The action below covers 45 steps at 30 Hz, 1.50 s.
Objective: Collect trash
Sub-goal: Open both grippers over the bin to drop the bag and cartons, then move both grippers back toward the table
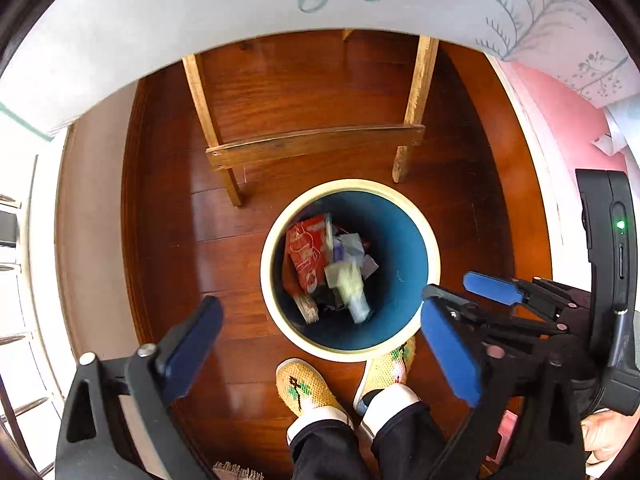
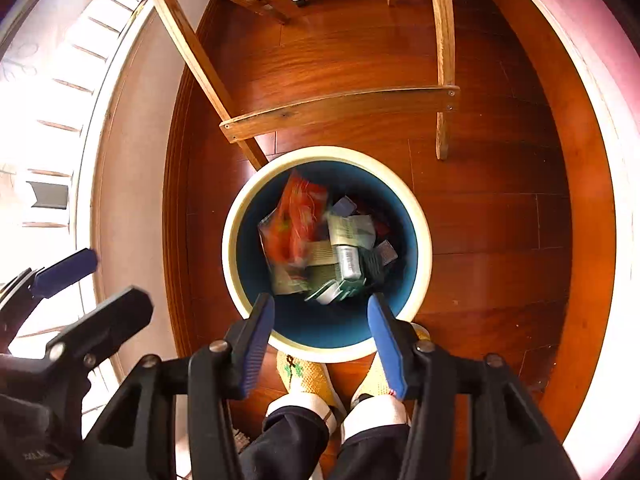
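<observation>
Trash (image 2: 320, 248) lies loose inside a round bin (image 2: 244, 276) with a cream rim and blue inner wall, at centre frame in both views. Contents: a red-orange snack wrapper (image 2: 294, 224) against the left wall, a pale blurred wrapper (image 1: 352, 288), small grey and purple packets (image 2: 352, 232), and other pieces too blurred to identify.

The right gripper (image 2: 320, 344) sits at lower centre of its own view, just below the bin's near rim; jaws parted, nothing between the blue pads.

The left gripper (image 1: 320, 356) fills the lower part of its view, jaws spread wide and empty, the bin showing between them.

Around the bin: reddish wood floor (image 2: 500, 240), a wooden chair frame (image 2: 340, 112) above it, and the person's yellow knitted slippers (image 1: 304, 392) touching the near rim.
</observation>
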### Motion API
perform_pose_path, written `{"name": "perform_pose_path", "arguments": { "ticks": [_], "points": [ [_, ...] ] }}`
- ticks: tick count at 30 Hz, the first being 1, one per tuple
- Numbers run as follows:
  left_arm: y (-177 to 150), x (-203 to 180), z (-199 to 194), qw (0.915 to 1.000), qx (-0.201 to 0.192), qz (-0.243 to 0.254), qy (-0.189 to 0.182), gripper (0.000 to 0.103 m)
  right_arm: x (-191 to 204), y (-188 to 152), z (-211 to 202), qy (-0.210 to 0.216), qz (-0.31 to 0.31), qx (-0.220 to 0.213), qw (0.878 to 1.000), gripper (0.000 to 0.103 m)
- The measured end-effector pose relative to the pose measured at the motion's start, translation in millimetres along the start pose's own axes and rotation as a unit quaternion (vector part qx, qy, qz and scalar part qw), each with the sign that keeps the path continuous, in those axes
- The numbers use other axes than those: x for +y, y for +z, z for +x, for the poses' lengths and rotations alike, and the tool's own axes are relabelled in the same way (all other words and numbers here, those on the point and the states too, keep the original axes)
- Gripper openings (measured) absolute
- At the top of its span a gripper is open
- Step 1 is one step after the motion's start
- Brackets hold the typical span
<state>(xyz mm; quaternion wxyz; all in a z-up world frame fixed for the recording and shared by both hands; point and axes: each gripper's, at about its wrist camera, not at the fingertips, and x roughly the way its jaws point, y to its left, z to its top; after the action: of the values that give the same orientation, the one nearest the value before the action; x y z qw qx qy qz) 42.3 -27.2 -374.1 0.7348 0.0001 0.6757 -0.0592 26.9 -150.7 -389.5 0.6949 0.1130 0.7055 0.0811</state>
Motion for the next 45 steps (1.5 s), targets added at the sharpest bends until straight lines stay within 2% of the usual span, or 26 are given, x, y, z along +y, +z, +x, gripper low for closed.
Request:
{"name": "perform_pose_path", "arguments": {
  "ticks": [4, 10, 14, 16, 23, 28, 34, 35, 36, 37, 38, 45],
  "points": [
    [-3, 6, -18, 0.9999, -0.007, 0.0, 0.012, 0.1, 4, 0, -12, 0.002, 0.008, -0.004, 1.0, 0.058],
    [-3, 9, -65, 0.9998, -0.014, -0.004, 0.01, 0.101, 11, -6, -47, 0.012, 0.011, -0.011, 1.0, 0.061],
    [1, 7, -98, 0.9999, -0.002, -0.001, 0.014, 0.101, 17, -12, -83, 0.019, 0.015, -0.019, 1.0, 0.062],
    [4, 7, -120, 0.9998, -0.001, 0.001, 0.021, 0.101, 22, -17, -103, 0.02, 0.015, -0.023, 0.999, 0.062],
    [11, 12, -215, 0.9989, -0.038, 0.004, 0.028, 0.101, 44, -34, -186, 0.014, 0.003, -0.051, 0.999, 0.062],
    [15, 16, -288, 0.9954, -0.088, 0.023, 0.029, 0.101, 54, -42, -249, 0.013, 0.008, -0.096, 0.995, 0.062],
    [25, 18, -367, 0.9849, -0.17, 0.03, 0.011, 0.101, 71, -37, -323, 0.008, 0.007, -0.167, 0.986, 0.063],
    [27, 19, -378, 0.9825, -0.184, 0.03, 0.006, 0.101, 74, -35, -335, 0.006, 0.004, -0.182, 0.983, 0.064],
    [30, 20, -389, 0.9801, -0.196, 0.029, 0.0, 0.101, 77, -33, -346, 0.005, 0.001, -0.197, 0.98, 0.071],
    [33, 20, -399, 0.9775, -0.209, 0.029, -0.006, 0.101, 80, -31, -357, 0.004, -0.002, -0.211, 0.977, 0.077],
    [35, 22, -408, 0.9748, -0.221, 0.029, -0.012, 0.101, 84, -29, -366, 0.006, -0.004, -0.224, 0.974, 0.078],
    [44, 37, -445, 0.9635, -0.266, 0.018, -0.027, 0.101, 105, -10, -405, 0.012, -0.01, -0.272, 0.962, 0.079]
  ]
}}
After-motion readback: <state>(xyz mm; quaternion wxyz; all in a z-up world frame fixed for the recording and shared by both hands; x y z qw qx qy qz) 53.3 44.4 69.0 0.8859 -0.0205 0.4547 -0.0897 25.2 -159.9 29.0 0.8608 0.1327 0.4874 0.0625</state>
